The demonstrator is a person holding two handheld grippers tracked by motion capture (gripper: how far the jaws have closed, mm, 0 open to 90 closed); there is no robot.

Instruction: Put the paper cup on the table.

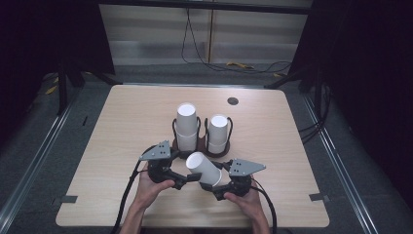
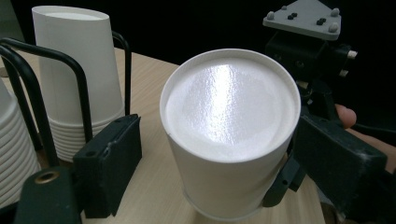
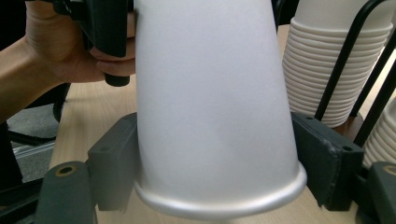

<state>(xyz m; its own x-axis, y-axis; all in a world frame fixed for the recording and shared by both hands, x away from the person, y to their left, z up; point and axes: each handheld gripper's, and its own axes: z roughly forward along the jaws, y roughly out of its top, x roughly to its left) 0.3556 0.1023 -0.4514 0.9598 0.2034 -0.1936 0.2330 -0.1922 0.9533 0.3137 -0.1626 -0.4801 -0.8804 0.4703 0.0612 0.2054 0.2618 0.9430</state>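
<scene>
A single white paper cup (image 1: 204, 168) lies tilted between both grippers, low over the table's front. My right gripper (image 1: 221, 183) is shut on it; in the right gripper view both jaws press the cup (image 3: 210, 93) just above its rolled rim. My left gripper (image 1: 187, 178) stands open around the cup's bottom end. In the left gripper view the cup's base (image 2: 229, 116) faces the camera, with a gap to the left jaw and the right jaw close by. Behind it, two stacks of white cups (image 1: 186, 127) (image 1: 218, 132) stand upside down in a black wire holder (image 1: 202, 148).
The light wooden table (image 1: 122, 146) has a round dark grommet (image 1: 233, 101) at the back. The cup stack (image 3: 317, 70) and holder wire (image 3: 345, 60) sit close to the right gripper's right jaw. Cables (image 1: 229, 63) lie on the floor beyond the table.
</scene>
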